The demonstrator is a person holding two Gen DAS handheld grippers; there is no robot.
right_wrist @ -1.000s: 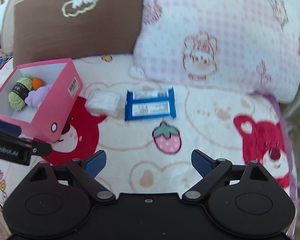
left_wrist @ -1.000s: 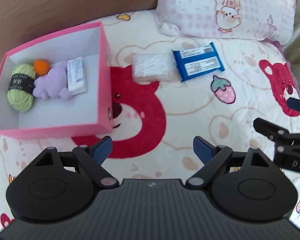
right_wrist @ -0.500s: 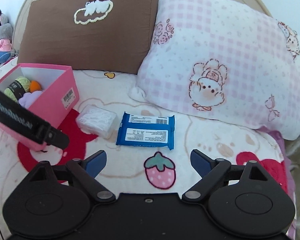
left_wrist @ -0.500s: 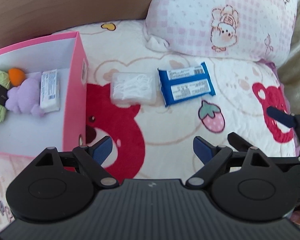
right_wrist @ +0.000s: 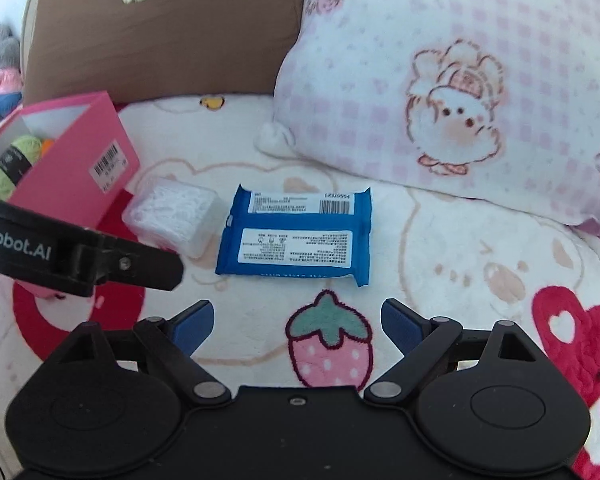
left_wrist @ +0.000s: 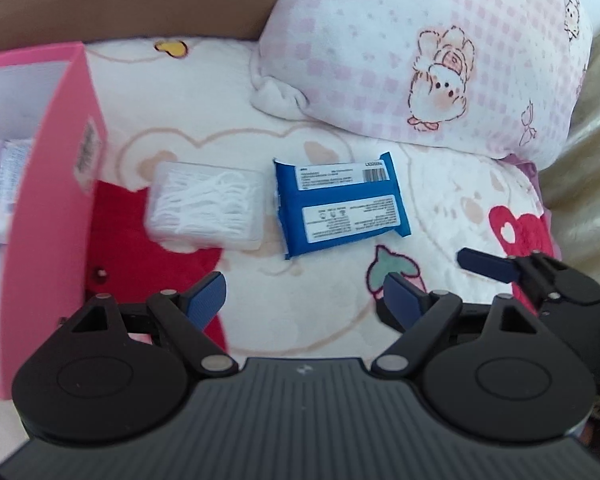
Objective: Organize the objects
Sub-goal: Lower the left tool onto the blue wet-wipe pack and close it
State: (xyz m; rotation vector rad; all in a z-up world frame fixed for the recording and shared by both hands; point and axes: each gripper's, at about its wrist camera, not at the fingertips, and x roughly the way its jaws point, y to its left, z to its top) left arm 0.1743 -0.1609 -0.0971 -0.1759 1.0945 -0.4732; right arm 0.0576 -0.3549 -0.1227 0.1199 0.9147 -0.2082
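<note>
A blue wipes pack lies label-up on the bear-print blanket. Left of it, almost touching, is a clear plastic box of white picks. A pink box stands further left, holding green yarn and a white packet. My left gripper hovers just short of the clear box and the pack; its jaws are closing with nothing between them. My right gripper hangs open and empty just before the blue pack. Each gripper's finger shows in the other's view.
A pink checked pillow lies behind the pack and a brown pillow behind the pink box. Soft toys sit at the far left. The blanket spreads right of the pack.
Both grippers have come down and forward toward the clear box and the blue pack, which look larger now. The pink box has slid to the left edge of the left wrist view.
</note>
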